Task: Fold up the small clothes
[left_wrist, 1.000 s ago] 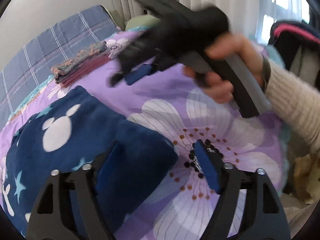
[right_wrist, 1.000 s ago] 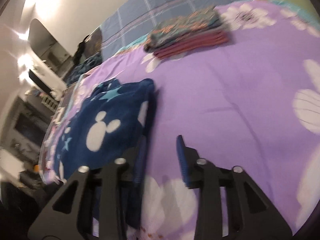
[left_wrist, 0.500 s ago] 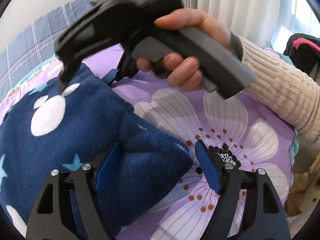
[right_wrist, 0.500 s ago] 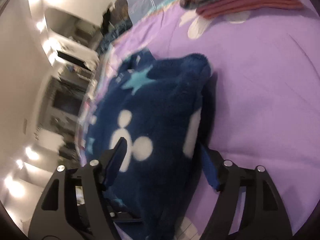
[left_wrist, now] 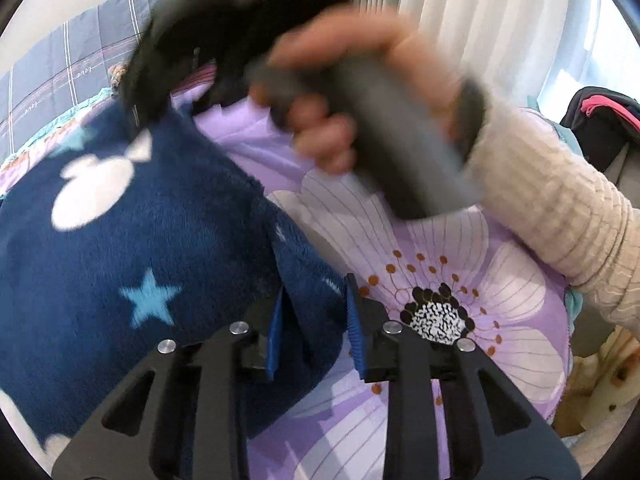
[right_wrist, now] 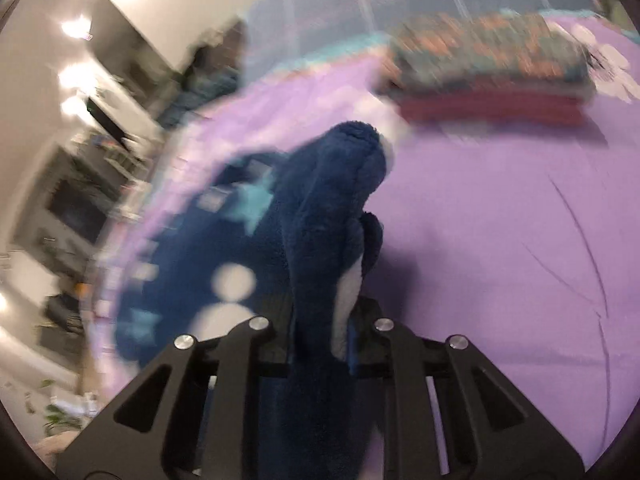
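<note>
A navy fleece garment (left_wrist: pixel 132 248) with white mouse heads and blue stars lies on the purple flowered bedspread (left_wrist: pixel 472 280). My left gripper (left_wrist: pixel 314 326) is shut on its near right corner. The right gripper body (left_wrist: pixel 224 36), held in a hand, is at the garment's far edge, blurred. In the right wrist view my right gripper (right_wrist: pixel 320 336) is shut on a raised fold of the navy garment (right_wrist: pixel 332 200), lifted off the bedspread (right_wrist: pixel 500 240).
A stack of folded clothes (right_wrist: pixel 488 76), patterned on top and red below, sits at the far side of the bed. A checked blue-grey sheet (left_wrist: pixel 60 80) lies behind. A dark bag (left_wrist: pixel 600 124) and curtains (left_wrist: pixel 460 20) are to the right.
Both grippers closed on the navy garment: the left on its near corner, the right on its far edge, which is now raised. The right hand moved in closer.
</note>
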Demonstrator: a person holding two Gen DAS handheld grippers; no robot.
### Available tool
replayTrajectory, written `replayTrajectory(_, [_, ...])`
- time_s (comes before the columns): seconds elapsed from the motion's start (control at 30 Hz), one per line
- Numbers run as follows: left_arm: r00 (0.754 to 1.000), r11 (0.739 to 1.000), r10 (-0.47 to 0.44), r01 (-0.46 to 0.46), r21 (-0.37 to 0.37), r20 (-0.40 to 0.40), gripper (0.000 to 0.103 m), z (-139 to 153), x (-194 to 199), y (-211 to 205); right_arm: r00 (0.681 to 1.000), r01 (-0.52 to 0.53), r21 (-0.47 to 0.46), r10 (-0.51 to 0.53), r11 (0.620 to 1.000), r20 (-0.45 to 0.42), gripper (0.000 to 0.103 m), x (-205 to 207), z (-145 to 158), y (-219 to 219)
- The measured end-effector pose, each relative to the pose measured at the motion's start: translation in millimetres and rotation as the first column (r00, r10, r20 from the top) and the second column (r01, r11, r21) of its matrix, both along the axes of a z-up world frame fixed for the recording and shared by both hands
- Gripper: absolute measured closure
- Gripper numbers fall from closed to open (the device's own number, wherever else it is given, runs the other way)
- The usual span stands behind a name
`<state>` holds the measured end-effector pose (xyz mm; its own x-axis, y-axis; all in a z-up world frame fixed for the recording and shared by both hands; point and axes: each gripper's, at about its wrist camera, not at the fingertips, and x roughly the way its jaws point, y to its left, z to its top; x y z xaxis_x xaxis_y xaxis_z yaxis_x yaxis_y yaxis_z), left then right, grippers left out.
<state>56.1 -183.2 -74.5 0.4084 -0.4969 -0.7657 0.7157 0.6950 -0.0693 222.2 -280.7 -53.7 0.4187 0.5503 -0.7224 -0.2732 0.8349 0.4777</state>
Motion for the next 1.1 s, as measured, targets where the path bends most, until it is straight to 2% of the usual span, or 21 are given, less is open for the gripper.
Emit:
replayTrajectory(0.03, [1.000, 1.000, -0.002, 0.002, 0.003, 0.008, 0.073, -0.2, -0.1, -1.6, 1.000, 0.005, -0.005, -0.005, 1.000, -0.014, 0.077, 3.6, -10.5, 0.5])
replayTrajectory(0.1, [1.000, 1.000, -0.005, 0.005, 0.004, 0.019, 0.073, 0.5, -2.3, -1.4, 1.000, 0.020, 0.046, -0.020, 0.999, -0.009, 0.077, 4.5, -19.8, -5.9])
replayTrajectory(0.17, [1.000, 1.000, -0.017, 0.016, 0.005, 0.022, 0.073, -1.5, -7.3, -2.0, 0.999, 0.049, 0.054, -0.049, 0.997, 0.009, 0.078, 0.2, -6.6, -11.8])
replayTrajectory(0.2, [1.000, 1.000, -0.019, 0.019, -0.001, 0.019, 0.072, -1.8, -7.9, 0.1, 0.997, 0.061, 0.050, -0.064, 0.997, 0.048, 0.078, -5.1, 4.9, -13.9])
replayTrajectory(0.27, [1.000, 1.000, -0.019, 0.019, -0.011, 0.013, 0.068, -1.9, -16.5, -4.4, 0.989, 0.078, 0.018, -0.080, 0.997, 0.127, 0.077, -10.6, 20.5, -16.6])
replayTrajectory(0.3, [1.000, 1.000, -0.017, 0.018, -0.016, 0.013, 0.062, -1.6, -16.3, -4.1, 0.983, 0.099, -0.021, -0.095, 0.995, 0.158, 0.074, -12.1, 24.9, -15.7])
replayTrajectory(0.33, [1.000, 1.000, -0.017, 0.017, -0.022, 0.016, 0.059, 0.3, -16.2, -4.9, 0.980, 0.122, -0.078, -0.108, 0.989, 0.168, 0.063, -11.9, 25.6, -15.7])
replayTrajectory(0.4, [0.999, 0.999, -0.025, 0.026, -0.026, 0.032, 0.048, 1.3, -22.6, -5.3, 0.984, 0.140, -0.101, -0.127, 0.985, 0.129, 0.060, -9.9, 16.5, -21.7])
replayTrajectory(0.47, [0.998, 0.999, -0.034, 0.035, -0.031, 0.044, 0.044, 2.2, -26.9, -3.9, 0.986, 0.147, -0.076, -0.140, 0.986, 0.095, 0.060, -15.0, 11.4, -26.0])
replayTrajectory(0.7, [0.999, 0.996, -0.010, 0.013, -0.083, 0.033, 0.043, 10.7, -30.7, 13.8, 0.982, 0.136, -0.135, -0.116, 0.981, 0.149, 0.060, -62.7, 23.3, -20.7])
replayTrajectory(0.9, [0.996, 0.992, 0.057, -0.049, -0.114, 0.071, 0.037, 23.1, -41.2, 53.0, 0.978, 0.118, -0.185, -0.082, 0.976, 0.191, 0.054, -96.2, 42.3, -6.1])
replayTrajectory(1.1, [0.983, 0.980, 0.146, -0.127, -0.154, 0.115, 0.037, 36.7, -50.9, 106.6, 0.971, 0.079, -0.191, -0.032, 0.978, 0.237, 0.052, -114.2, 62.6, 39.3])
